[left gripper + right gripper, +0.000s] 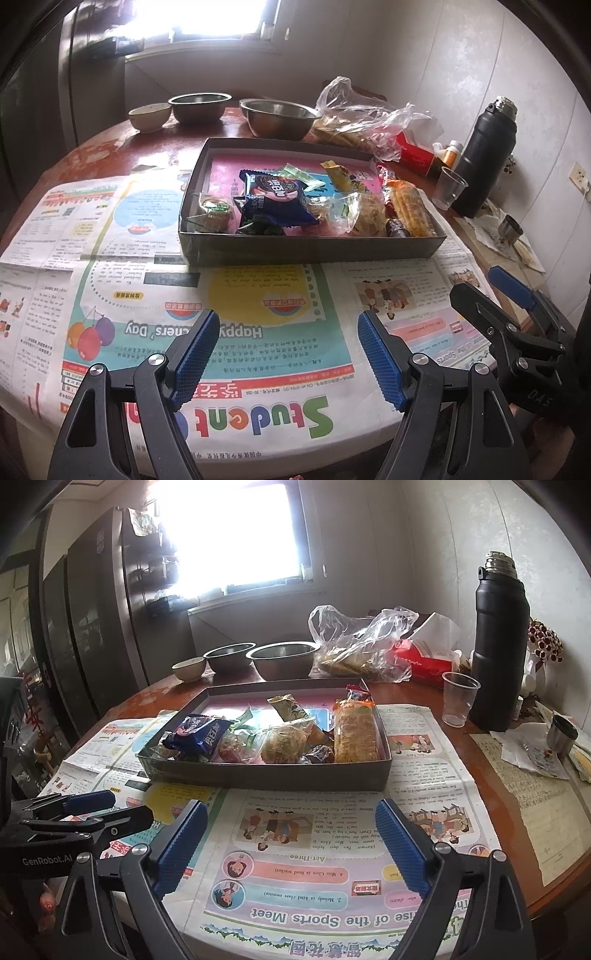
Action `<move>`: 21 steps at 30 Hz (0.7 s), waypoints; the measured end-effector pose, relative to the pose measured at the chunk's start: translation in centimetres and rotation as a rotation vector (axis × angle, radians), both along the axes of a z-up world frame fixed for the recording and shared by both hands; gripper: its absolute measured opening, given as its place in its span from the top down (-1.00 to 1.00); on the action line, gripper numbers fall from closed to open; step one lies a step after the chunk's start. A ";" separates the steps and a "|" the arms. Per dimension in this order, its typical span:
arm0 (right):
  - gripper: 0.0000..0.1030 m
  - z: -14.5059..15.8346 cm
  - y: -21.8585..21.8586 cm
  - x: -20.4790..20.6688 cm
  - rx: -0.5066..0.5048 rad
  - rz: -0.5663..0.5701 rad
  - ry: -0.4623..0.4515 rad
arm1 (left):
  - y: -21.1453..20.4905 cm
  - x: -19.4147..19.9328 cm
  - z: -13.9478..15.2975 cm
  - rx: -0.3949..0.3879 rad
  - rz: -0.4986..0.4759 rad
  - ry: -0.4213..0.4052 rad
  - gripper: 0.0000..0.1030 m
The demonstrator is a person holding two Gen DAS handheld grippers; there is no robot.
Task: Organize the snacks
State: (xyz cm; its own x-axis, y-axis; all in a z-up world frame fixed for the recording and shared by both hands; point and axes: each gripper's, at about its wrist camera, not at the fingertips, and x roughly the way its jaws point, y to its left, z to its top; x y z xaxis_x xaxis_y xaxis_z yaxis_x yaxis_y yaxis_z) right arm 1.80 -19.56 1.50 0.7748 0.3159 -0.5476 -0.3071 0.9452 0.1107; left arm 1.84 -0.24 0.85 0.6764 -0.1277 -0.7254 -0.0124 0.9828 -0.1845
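A shallow dark cardboard box (310,249) stands on a newspaper-covered round table and holds several wrapped snacks: a blue cookie pack (275,197), a yellow packet (341,175), an orange corn-like pack (408,210) and a round cake (214,212). It also shows in the right wrist view (266,775) with the blue pack (201,733). My left gripper (286,358) is open and empty, near the table's front edge, short of the box. My right gripper (291,845) is open and empty, beside the left one, also short of the box.
Behind the box stand two steel bowls (279,118), a small ceramic bowl (149,114), a clear plastic bag of food (362,650) and a red tissue pack (424,661). At the right are a clear plastic cup (458,698), a black thermos (500,646) and a small metal cup (561,734).
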 end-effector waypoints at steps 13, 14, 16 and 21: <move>-0.81 -0.2 0.0 0.0 -0.004 0.001 0.002 | 0.0 0.1 -0.2 0.014 0.012 0.013 -0.53; -0.81 -0.2 0.0 0.0 -0.003 0.002 0.003 | 0.0 0.1 -0.2 0.017 0.013 0.012 -0.53; -0.82 -0.2 0.1 0.0 -0.004 0.001 0.003 | 0.0 0.1 -0.1 0.022 0.015 0.011 -0.53; -0.82 -0.2 0.1 0.0 -0.004 0.001 0.005 | -0.2 0.0 0.0 0.026 0.011 0.007 -0.53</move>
